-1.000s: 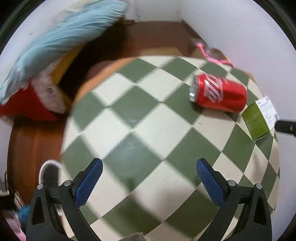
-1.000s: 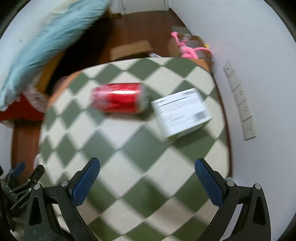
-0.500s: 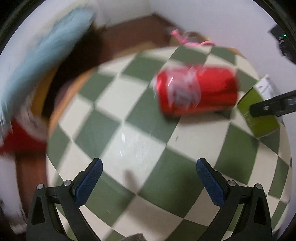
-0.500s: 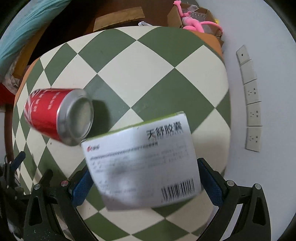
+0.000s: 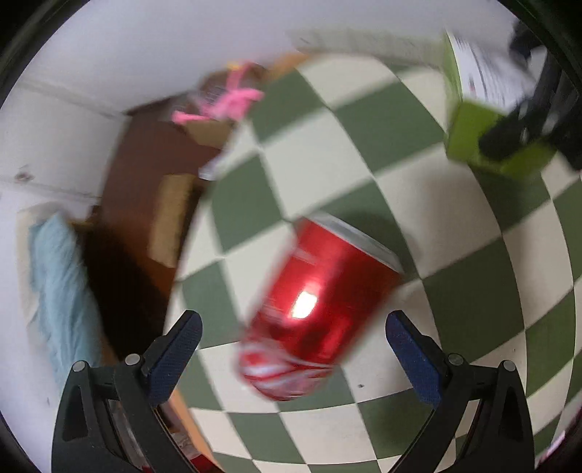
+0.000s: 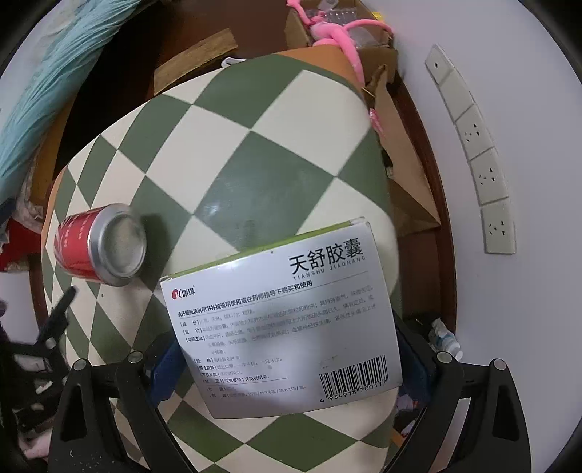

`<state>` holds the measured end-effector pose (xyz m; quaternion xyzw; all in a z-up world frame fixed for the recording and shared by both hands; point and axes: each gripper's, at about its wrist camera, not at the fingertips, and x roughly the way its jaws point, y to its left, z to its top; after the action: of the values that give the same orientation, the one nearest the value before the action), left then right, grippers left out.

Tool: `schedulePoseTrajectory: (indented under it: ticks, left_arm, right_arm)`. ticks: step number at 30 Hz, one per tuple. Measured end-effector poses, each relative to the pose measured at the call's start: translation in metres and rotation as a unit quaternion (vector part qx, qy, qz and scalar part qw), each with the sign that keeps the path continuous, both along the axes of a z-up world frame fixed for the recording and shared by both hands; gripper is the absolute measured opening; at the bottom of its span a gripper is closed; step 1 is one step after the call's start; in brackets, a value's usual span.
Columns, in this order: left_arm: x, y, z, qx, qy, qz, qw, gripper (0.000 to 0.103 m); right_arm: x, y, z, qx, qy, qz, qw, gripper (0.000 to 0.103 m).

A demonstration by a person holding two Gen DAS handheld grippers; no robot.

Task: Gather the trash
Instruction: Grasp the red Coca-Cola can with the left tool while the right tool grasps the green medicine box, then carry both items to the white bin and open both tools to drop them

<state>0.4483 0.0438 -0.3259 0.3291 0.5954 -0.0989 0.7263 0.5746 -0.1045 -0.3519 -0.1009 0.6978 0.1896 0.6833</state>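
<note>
A red drink can (image 5: 316, 309) lies on its side on the round green-and-white checkered table (image 5: 363, 120). My left gripper (image 5: 294, 345) hangs over it, open, with a blue pad on either side of the can and neither one touching. A white and green medicine box (image 6: 283, 320) lies near the table's right edge. My right gripper (image 6: 283, 367) points straight down over the box. Its jaws are closing with the box between them, and the box hides most of the pads. The can (image 6: 102, 243) lies to the left of the box.
A cardboard box with a pink toy (image 6: 338, 32) stands beyond the table's far edge. A strip of wall sockets (image 6: 483, 174) runs down the white wall on the right. A light blue blanket (image 6: 47, 72) lies at the far left above dark wooden floor.
My left gripper has rolled and slid across until the can sits between its fingers. My right gripper has come down over the medicine box, which now fills the space between its jaws.
</note>
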Motion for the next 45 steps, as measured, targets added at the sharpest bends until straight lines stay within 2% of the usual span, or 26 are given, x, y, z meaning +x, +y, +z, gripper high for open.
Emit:
schedulePoseTrajectory:
  ticks: [1, 3, 4, 5, 6, 8, 11, 14, 17, 19, 21, 24, 28, 31, 33, 34, 39, 41, 45]
  left_arm:
    - [0.001, -0.002, -0.008, 0.007, 0.014, -0.004, 0.9999, 0.103]
    - [0.001, -0.005, -0.017, 0.031, 0.009, -0.02, 0.9993, 0.101]
    - [0.002, -0.005, -0.018, 0.038, 0.003, -0.017, 0.9991, 0.096]
    - [0.003, -0.005, -0.016, 0.04, -0.003, -0.013, 0.9991, 0.081]
    - [0.006, -0.002, -0.011, 0.044, -0.02, -0.003, 0.9988, 0.076]
    - [0.007, 0.002, 0.0, -0.002, -0.012, 0.019, 0.9997, 0.075]
    - [0.007, 0.005, 0.01, -0.022, -0.022, 0.044, 0.9986, 0.073]
    - [0.001, 0.012, 0.022, -0.034, -0.048, 0.071, 0.9958, 0.071]
    - [-0.014, 0.019, 0.038, -0.057, -0.076, 0.11, 0.9894, 0.069]
    - [-0.027, 0.03, 0.045, -0.081, -0.097, 0.147, 0.9809, 0.068]
    - [-0.047, 0.039, 0.056, -0.111, -0.121, 0.195, 0.967, 0.066]
    - [-0.082, 0.054, 0.069, -0.159, -0.145, 0.262, 0.9407, 0.064]
    - [-0.135, 0.071, 0.091, -0.197, -0.183, 0.335, 0.9033, 0.062]
    - [-0.178, 0.084, 0.114, -0.219, -0.214, 0.372, 0.8763, 0.062]
    - [-0.2, 0.091, 0.126, -0.221, -0.236, 0.386, 0.8639, 0.062]
    - [-0.216, 0.097, 0.135, -0.225, -0.251, 0.397, 0.8537, 0.062]
    - [-0.278, 0.129, 0.161, -0.247, -0.288, 0.433, 0.8176, 0.062]
    - [-0.303, 0.141, 0.167, -0.244, -0.298, 0.444, 0.8087, 0.062]
    - [-0.362, 0.174, 0.177, -0.243, -0.317, 0.479, 0.7818, 0.062]
  right_arm:
    - [0.001, -0.002, -0.001, 0.001, 0.005, -0.003, 1.0, 0.097]
    - [0.001, -0.003, -0.003, 0.002, 0.01, -0.006, 1.0, 0.097]
    - [0.002, -0.005, -0.004, 0.003, 0.011, -0.006, 1.0, 0.097]
    - [0.001, -0.004, -0.004, 0.004, 0.012, -0.007, 1.0, 0.097]
    - [0.0, -0.003, -0.004, 0.005, 0.011, -0.005, 1.0, 0.097]
    - [0.0, -0.003, -0.006, 0.006, 0.01, -0.001, 1.0, 0.097]
    - [-0.003, 0.0, -0.002, 0.011, 0.001, 0.002, 1.0, 0.097]
    - [-0.009, 0.006, 0.003, 0.016, -0.006, 0.007, 1.0, 0.097]
    - [-0.017, 0.009, 0.01, 0.023, -0.019, 0.008, 1.0, 0.097]
    - [-0.023, 0.01, 0.016, 0.028, -0.028, 0.007, 0.999, 0.097]
    - [-0.035, 0.011, 0.023, 0.034, -0.042, 0.006, 0.999, 0.097]
    - [-0.056, 0.011, 0.033, 0.043, -0.065, 0.003, 0.997, 0.097]
    - [-0.093, 0.014, 0.047, 0.065, -0.09, -0.002, 0.994, 0.097]
    - [-0.123, 0.02, 0.059, 0.079, -0.11, 0.004, 0.991, 0.097]
    - [-0.146, 0.026, 0.07, 0.09, -0.123, 0.008, 0.988, 0.097]
    - [-0.156, 0.029, 0.075, 0.097, -0.127, 0.011, 0.987, 0.097]
    - [-0.213, 0.057, 0.101, 0.138, -0.131, 0.028, 0.981, 0.097]
    - [-0.233, 0.071, 0.112, 0.152, -0.134, 0.039, 0.979, 0.097]
    - [-0.276, 0.104, 0.134, 0.179, -0.139, 0.069, 0.972, 0.097]
